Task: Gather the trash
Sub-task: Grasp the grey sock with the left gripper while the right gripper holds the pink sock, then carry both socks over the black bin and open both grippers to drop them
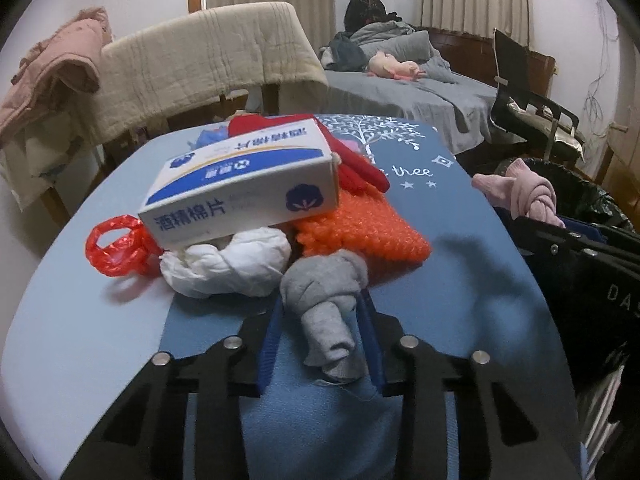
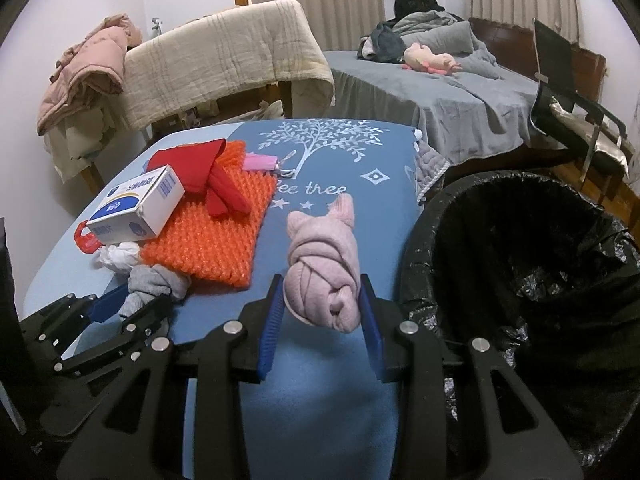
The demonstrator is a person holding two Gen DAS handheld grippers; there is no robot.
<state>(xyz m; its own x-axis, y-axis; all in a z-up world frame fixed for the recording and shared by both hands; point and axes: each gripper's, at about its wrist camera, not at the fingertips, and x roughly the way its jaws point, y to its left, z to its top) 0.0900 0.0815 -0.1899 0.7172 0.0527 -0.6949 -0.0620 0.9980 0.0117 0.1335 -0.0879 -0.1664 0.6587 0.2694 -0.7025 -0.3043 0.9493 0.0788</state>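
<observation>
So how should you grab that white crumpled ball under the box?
Pinch the white crumpled ball across its bare front bulge, coming from the near table edge. The box rests on its back, so a top-down grab would likely tip that.

Soft, even indoor light; a soft dark shadow falls on the blue tablecloth (image 1: 460, 280). Both fisheye views bend strongly, corners go black, and fine detail looks slightly blurred and grainy.

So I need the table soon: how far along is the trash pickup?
Nothing shows in the lined bin yet. In hand: the right gripper holds a pink sock, the left gripper a grey sock. Left: box, orange mat, red bag, white wad.
</observation>
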